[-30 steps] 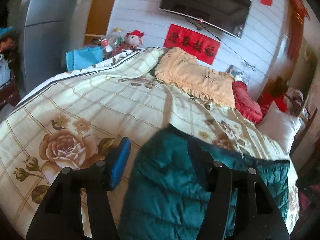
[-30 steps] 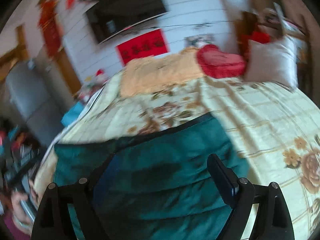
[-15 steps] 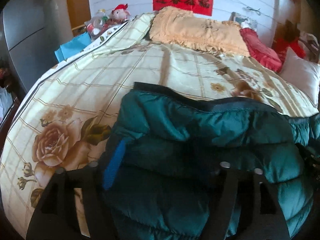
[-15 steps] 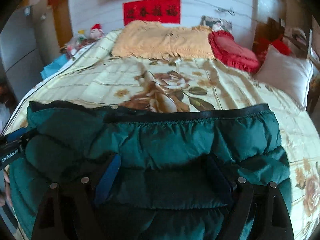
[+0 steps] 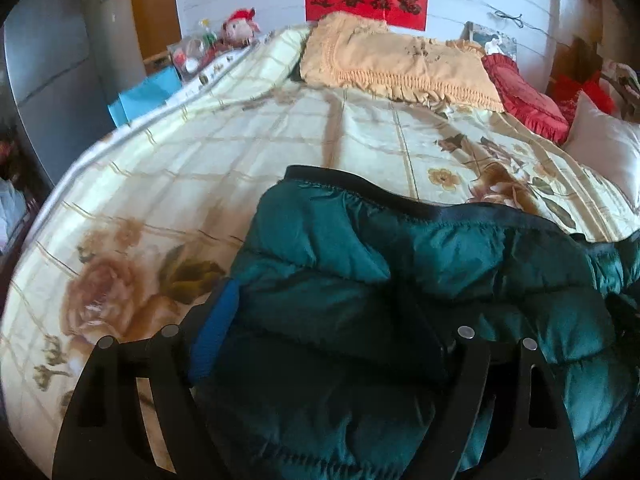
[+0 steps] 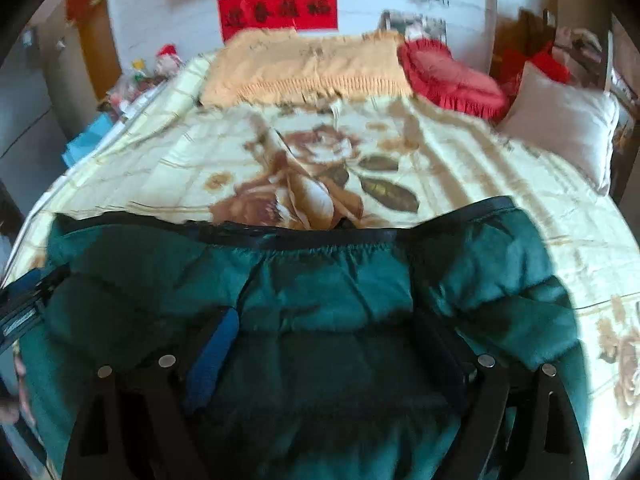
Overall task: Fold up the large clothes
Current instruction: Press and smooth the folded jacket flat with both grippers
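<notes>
Both grippers have dropped from above the bed onto the green puffer jacket [image 6: 320, 292]. Left gripper [image 5: 320, 336] and right gripper [image 6: 332, 344] straddle padding, jaws wide, gripping nothing. Jacket lies on the floral quilt [image 5: 200, 152]; next, pinch the hem.
</notes>
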`<state>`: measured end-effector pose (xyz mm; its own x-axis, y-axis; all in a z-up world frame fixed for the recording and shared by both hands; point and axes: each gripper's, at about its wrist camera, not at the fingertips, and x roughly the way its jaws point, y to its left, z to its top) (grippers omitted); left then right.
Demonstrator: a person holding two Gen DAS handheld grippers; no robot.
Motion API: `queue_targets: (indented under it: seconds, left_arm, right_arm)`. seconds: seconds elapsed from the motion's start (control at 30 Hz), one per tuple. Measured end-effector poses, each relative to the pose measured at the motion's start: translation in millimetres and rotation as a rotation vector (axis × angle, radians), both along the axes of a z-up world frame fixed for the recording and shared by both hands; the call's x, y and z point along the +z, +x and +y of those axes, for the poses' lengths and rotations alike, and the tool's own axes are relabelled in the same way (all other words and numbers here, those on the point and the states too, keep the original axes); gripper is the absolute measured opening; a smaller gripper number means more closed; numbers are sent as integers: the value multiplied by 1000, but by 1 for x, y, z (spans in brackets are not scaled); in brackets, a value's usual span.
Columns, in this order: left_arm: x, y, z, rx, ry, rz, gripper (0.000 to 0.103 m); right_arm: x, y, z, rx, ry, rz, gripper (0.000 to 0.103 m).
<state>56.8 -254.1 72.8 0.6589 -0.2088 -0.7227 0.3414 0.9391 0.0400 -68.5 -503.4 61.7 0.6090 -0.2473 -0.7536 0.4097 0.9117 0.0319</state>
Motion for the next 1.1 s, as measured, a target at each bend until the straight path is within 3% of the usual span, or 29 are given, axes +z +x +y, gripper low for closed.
queue_targets:
  seconds: [0.2,0.33,0.53,0.8,0.93,1.1]
  left_arm:
    - [34,-41,7,-76,-77,-59,81]
    - [39,-56,-7,-124,-91,-41,81]
    - [9,-58,-39,-147,6,23,81]
    - [-9,-40,-51,-164,22,74,84]
    - [-10,-38,-54,-161,40,77,84]
    - [-11,-38,-55,-159,30,67,84]
  right_arm:
    - [28,-56,14,29,-115,-33,87]
    - [32,-75,3,-4,-170,-28,87]
    - [8,-74,-30,-80,-122,14,88]
    - [-21,-62,-61,-141,-14,33,100]
    - [-10,-66,-57,-145,-20,53,98]
    - [30,-103,-23,-67,-19,-61,98]
